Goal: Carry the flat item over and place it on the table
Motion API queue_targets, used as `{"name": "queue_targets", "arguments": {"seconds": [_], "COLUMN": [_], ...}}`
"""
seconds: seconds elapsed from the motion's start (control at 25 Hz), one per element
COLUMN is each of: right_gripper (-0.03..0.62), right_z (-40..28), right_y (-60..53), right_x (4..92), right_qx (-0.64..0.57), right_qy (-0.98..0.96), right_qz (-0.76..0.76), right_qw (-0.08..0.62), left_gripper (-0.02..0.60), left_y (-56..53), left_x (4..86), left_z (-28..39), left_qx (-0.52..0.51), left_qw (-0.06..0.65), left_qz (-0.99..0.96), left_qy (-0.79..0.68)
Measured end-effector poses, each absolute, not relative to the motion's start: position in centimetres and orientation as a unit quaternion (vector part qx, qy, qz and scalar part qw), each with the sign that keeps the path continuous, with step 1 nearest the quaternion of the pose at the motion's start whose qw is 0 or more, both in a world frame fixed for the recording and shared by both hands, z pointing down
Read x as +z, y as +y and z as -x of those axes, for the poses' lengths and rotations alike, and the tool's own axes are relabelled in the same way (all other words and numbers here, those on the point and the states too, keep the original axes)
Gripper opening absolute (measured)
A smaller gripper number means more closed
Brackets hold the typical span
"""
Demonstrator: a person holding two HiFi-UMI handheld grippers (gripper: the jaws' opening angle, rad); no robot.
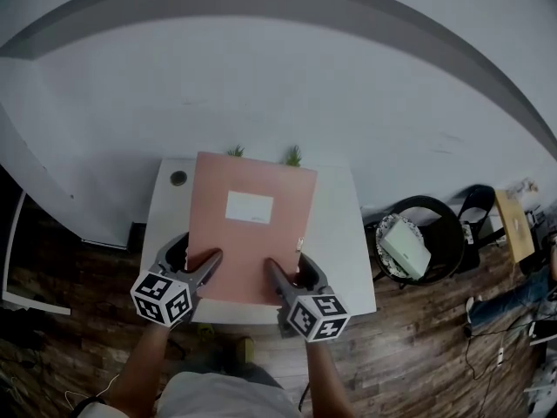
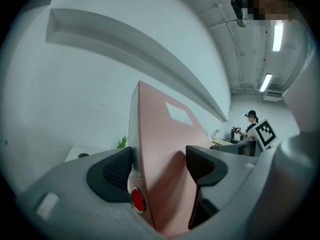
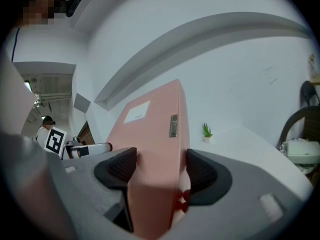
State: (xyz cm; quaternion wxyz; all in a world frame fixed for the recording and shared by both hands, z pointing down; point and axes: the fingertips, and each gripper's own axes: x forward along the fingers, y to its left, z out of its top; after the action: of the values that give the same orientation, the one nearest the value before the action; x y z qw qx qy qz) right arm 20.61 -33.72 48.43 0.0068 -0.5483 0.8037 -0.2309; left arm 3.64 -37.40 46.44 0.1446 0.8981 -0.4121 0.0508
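Two clamped holds, left gripper (image 1: pixel 209 261) and right gripper (image 1: pixel 277 273), pinch the pink folder's (image 1: pixel 252 233) near edge over the counter (image 1: pixel 345 233); uneven release could slide it off.

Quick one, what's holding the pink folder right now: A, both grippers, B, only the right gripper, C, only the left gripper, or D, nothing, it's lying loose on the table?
A: the left gripper and the right gripper each clamp the near edge of the pink folder.
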Motion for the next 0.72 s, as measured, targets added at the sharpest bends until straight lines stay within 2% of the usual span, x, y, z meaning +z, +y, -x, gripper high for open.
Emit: {"name": "queue_targets", "arguments": {"seconds": [0.72], "right_gripper": [0.308], "right_z": [-20.0], "right_y": [-37.2], "right_x": [54.0], "right_qx": [-0.272], "right_qy": [0.781], "right_qz": [0.561], "right_qw": [-0.027], "left_gripper": [0.345], "left_y": [-41.7], "left_x": [52.6], "left_z": [-3.2], "left_qx": [0.079], "left_qw": [0.197], "left_qz": [-0.897], "left_qy": [-0.389]}}
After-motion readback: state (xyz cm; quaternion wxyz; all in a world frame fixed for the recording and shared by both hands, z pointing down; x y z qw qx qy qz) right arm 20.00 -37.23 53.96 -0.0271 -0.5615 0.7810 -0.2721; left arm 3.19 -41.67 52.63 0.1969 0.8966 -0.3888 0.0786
